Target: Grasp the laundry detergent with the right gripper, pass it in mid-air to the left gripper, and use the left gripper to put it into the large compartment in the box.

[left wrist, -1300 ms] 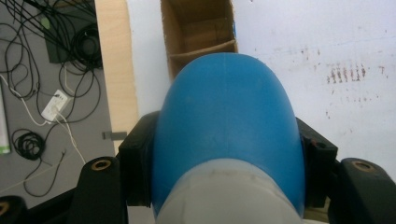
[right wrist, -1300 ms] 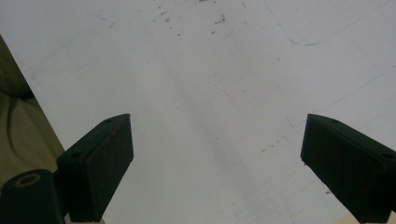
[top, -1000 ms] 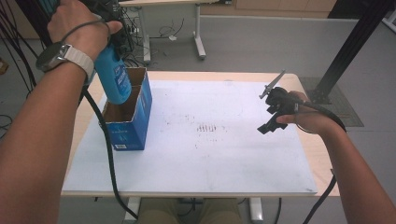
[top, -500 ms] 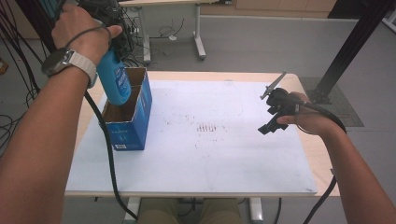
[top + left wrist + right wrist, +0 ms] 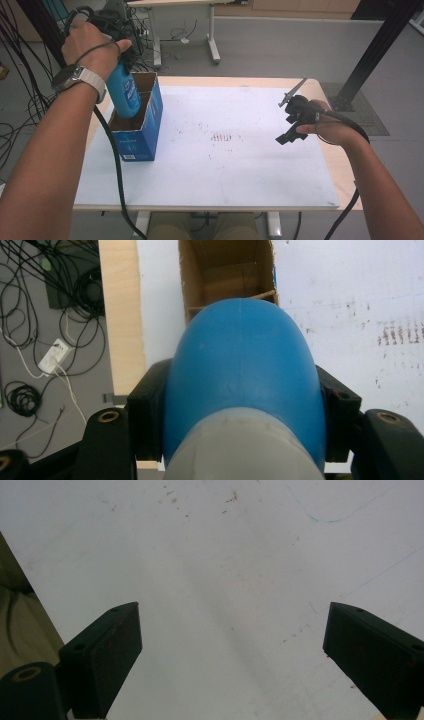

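The blue bottle hangs upright over the open cardboard box, its lower end just inside the box's mouth — a pose that suits lowering it straight in, or lifting it straight out; which of the two cannot be told from here. The left gripper has its jaws clamped on the bottle's sides near the pale upper end, so the bottle's weight hangs below the grip and stays plumb. In the left gripper view the bottle bulges between the two black jaws, with the box and its inner divider directly beyond, which suggests the aim is one compartment.

The box stands at the left edge of the white surface, within easy reach of that hand. The right gripper is held well apart on the far right, jaws wide open and empty over bare surface — probably just kept out of the way.
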Demonstrator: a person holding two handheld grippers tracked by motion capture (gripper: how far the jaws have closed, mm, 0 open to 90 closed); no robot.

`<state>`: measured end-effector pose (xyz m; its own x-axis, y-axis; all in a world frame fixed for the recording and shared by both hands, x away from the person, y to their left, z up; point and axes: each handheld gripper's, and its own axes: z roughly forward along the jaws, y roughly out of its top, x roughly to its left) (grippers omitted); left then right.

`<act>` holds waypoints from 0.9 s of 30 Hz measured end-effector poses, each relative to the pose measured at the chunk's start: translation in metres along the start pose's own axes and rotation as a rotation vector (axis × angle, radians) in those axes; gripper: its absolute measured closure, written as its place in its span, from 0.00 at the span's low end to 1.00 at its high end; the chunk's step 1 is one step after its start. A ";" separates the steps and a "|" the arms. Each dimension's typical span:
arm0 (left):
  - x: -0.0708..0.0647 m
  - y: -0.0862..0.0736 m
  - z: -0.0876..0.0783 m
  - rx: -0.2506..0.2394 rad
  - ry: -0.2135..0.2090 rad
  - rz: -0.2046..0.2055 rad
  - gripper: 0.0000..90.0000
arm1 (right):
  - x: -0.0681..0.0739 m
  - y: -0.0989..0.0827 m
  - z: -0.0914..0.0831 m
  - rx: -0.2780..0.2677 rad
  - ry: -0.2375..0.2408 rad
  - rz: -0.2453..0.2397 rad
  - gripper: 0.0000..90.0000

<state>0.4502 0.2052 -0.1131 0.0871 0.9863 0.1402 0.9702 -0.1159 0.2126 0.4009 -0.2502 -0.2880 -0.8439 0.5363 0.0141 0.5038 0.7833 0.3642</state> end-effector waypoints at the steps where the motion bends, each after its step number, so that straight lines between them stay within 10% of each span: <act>1: 0.000 0.000 0.002 0.002 -0.002 0.002 0.42 | 0.000 0.000 0.000 0.002 0.000 -0.001 0.10; 27: -0.005 -0.005 0.053 -0.020 0.013 0.017 0.42 | -0.003 -0.010 0.010 0.010 0.005 0.027 0.09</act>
<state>0.4573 0.2074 -0.1658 0.1000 0.9826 0.1564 0.9640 -0.1346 0.2292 0.4004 -0.2564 -0.3010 -0.8311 0.5553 0.0288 0.5279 0.7717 0.3546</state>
